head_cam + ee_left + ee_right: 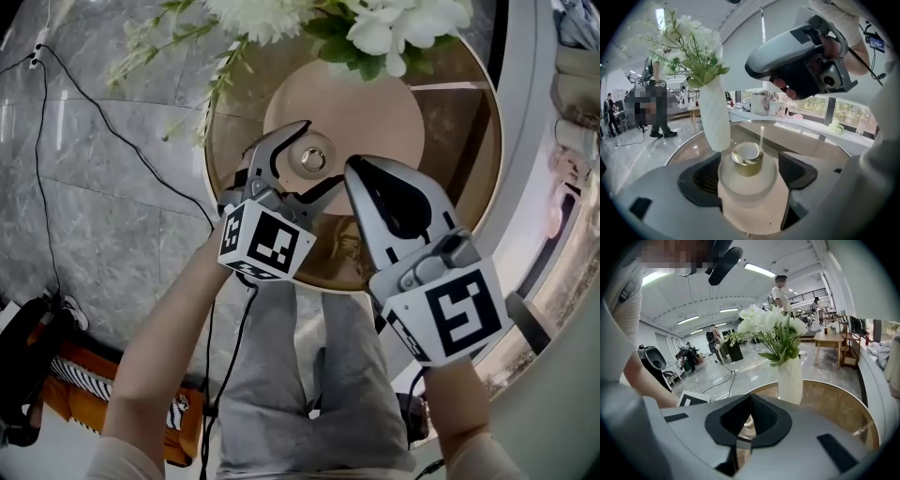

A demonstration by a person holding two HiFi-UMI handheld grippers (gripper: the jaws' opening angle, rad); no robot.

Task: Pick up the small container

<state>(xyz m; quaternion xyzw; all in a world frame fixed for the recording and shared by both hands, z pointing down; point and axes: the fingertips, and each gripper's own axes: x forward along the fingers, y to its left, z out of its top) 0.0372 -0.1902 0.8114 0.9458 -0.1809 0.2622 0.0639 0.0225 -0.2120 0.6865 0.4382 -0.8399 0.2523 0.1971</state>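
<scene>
Left gripper view puts the small frosted-glass container with a gold cap [747, 172] squarely between the jaws of the left gripper [320, 156]. The container stands upright on a pale round disc [375, 112] on the round brown glass tabletop [464, 141], just in front of a white vase of flowers [715, 117]. Those jaws are wide apart, one dark pad on each side of the jar's body (the left pad looks close against it and the right shows a sliver of gap; I cannot settle whether either touches). The right gripper [353, 169] sits just beside it, jaws pressed together on nothing, tip aimed at the jar. Closing the left jaws looks like all the lift needs.
</scene>
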